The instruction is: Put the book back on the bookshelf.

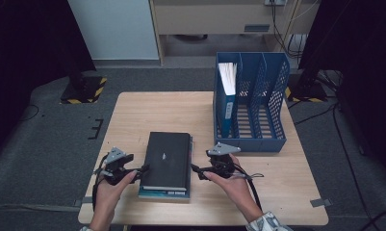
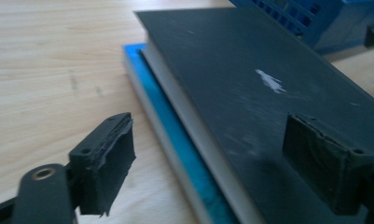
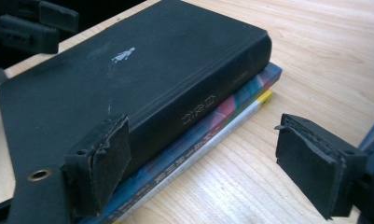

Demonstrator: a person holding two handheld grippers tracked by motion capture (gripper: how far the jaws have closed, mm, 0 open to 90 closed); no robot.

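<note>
Left gripper [image 1: 143, 169] sits at the left edge of the black book [image 1: 166, 159], jaws well apart and empty — in the left gripper view one pad [image 2: 107, 161] is over bare table [image 1: 133, 115], the other [image 2: 322, 161] over the cover, neither pressing. Right gripper [image 1: 196, 169] mirrors it at the book's spine side, also wide and holding nothing; its pads [image 3: 103, 161] bracket the spine without contact.

The black book lies flat near the front of the table, on top of a thinner blue-covered book [image 3: 212, 133] whose edge sticks out beneath it on both long sides.

Step in hand, as we judge it: picking up the black book with both grippers. To do it well, each gripper should take only the upper book — one jaw over the cover, the other slipped into the seam above the blue one — and both should close at matching points along the length, so the book lifts level.

Surroundings: a blue file rack [image 1: 258, 101] stands just behind and to the right, with a blue binder [image 1: 226, 96] upright in its leftmost slot and the other two slots free. The rack's front wall lies close to the right hand's path; the lower book may drag along if a jaw catches it.
</note>
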